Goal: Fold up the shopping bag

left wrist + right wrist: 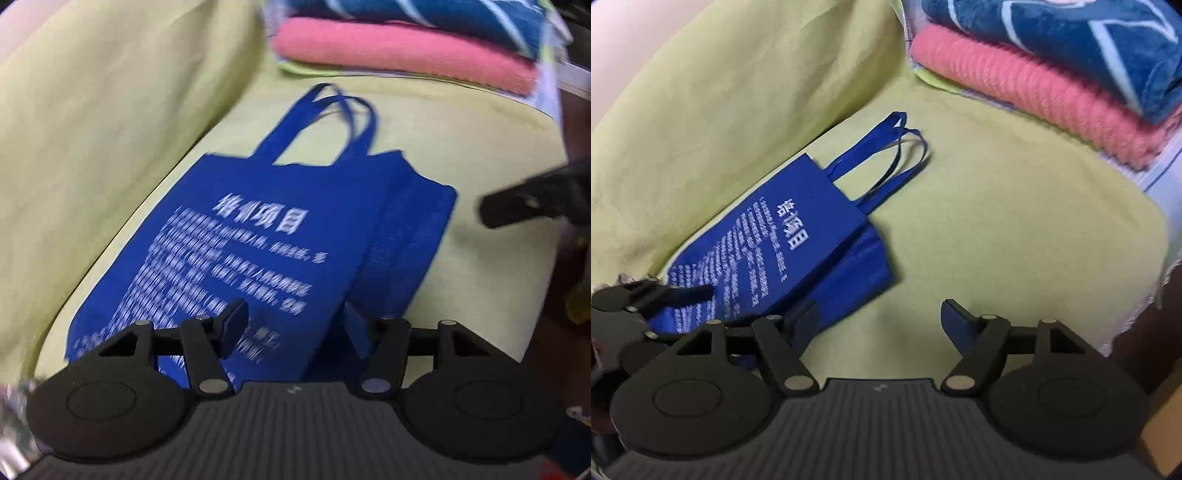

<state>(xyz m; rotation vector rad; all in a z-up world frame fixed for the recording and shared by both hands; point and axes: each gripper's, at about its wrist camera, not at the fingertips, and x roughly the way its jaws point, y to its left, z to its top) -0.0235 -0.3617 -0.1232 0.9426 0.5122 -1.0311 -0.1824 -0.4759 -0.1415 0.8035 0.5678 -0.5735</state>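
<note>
Left wrist view looks down on a blue bag [266, 251] lying flat on a yellow-green sheet [461, 155], white print up, handles [332, 118] pointing away toward the folded pile. The left claw [295, 330] is spread, its fingers low over the bag's near end; whether they touch the cloth I cannot tell. One side panel of the bag sticks out to the right beneath the printed face. The right claw [879, 317] is spread too, hovering over bare sheet just beside the bag's right edge, gripping nothing. At the back sits a pink knit [1034, 96] with a dark blue towel [1071, 40] on top, well apart from the bag.
</note>
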